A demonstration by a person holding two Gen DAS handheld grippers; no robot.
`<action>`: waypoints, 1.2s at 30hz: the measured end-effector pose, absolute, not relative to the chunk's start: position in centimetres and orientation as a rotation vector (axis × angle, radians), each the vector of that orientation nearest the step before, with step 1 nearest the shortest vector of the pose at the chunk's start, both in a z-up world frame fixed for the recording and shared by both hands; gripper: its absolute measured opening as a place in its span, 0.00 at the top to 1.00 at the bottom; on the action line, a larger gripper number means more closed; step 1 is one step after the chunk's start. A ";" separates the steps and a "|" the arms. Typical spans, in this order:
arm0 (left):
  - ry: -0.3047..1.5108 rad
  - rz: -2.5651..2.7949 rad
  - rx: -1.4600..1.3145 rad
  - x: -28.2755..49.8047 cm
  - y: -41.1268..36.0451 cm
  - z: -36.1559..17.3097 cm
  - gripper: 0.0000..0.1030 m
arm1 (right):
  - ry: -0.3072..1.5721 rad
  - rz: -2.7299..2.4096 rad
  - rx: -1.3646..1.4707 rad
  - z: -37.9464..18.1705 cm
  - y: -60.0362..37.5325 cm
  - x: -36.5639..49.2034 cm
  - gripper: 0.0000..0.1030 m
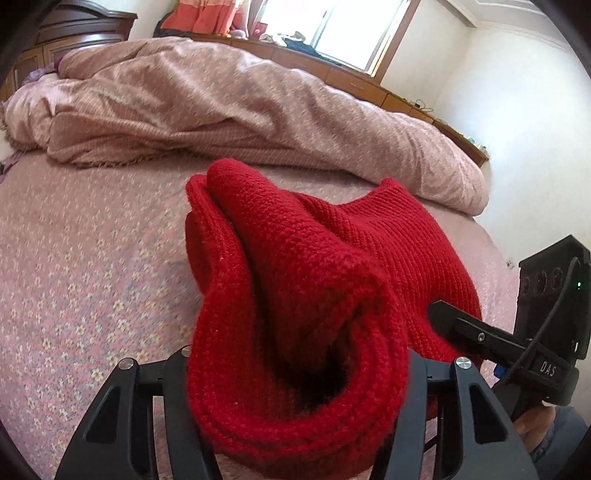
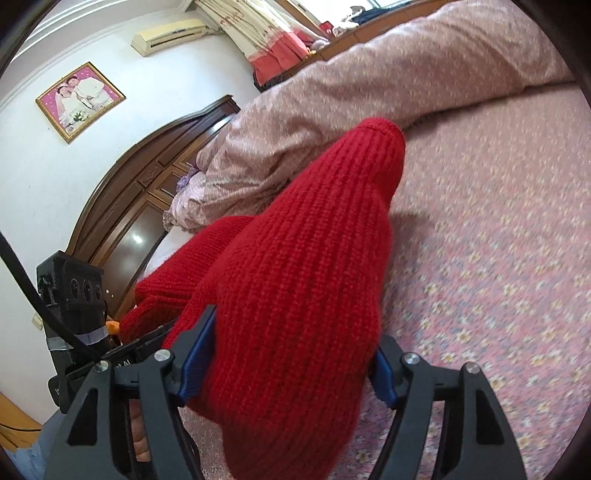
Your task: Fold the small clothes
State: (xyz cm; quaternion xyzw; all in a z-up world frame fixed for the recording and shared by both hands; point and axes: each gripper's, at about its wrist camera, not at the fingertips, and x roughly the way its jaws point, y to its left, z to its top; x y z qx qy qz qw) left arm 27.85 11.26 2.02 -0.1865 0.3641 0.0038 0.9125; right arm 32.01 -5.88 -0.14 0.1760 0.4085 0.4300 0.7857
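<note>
A red knitted garment (image 1: 332, 240) is lifted off the bed, bunched and hanging between both grippers. My left gripper (image 1: 295, 369) is shut on a thick rolled fold of it, which fills the gap between the black fingers. In the right wrist view, my right gripper (image 2: 291, 350) is shut on another wide part of the red knit (image 2: 306, 240), its blue pads (image 2: 195, 354) pressing from both sides. A finger (image 1: 458, 326) of the right gripper shows at the garment's right edge. The left gripper's body (image 2: 74, 295) appears at the left, with red knit reaching to it.
Under the garment lies a pink floral bedspread (image 1: 92, 258) (image 2: 480, 221). A crumpled pink duvet (image 1: 221, 103) (image 2: 369, 74) lies along the far side. A dark wooden headboard (image 2: 140, 192) stands at the bed's end, and a window (image 1: 332, 26) with a wooden sill lies beyond.
</note>
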 end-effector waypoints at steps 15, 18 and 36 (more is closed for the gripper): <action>0.646 -0.041 -0.282 31.8 4.2 5.3 0.53 | 0.779 0.861 0.447 2.0 -14.6 32.9 0.28; 0.635 -0.059 -0.260 32.6 2.7 5.8 0.53 | 0.765 0.851 0.458 2.3 -16.3 33.2 0.28; 0.675 -0.075 -0.217 38.3 0.8 2.2 0.54 | 0.802 0.799 0.408 0.2 -18.0 38.6 0.28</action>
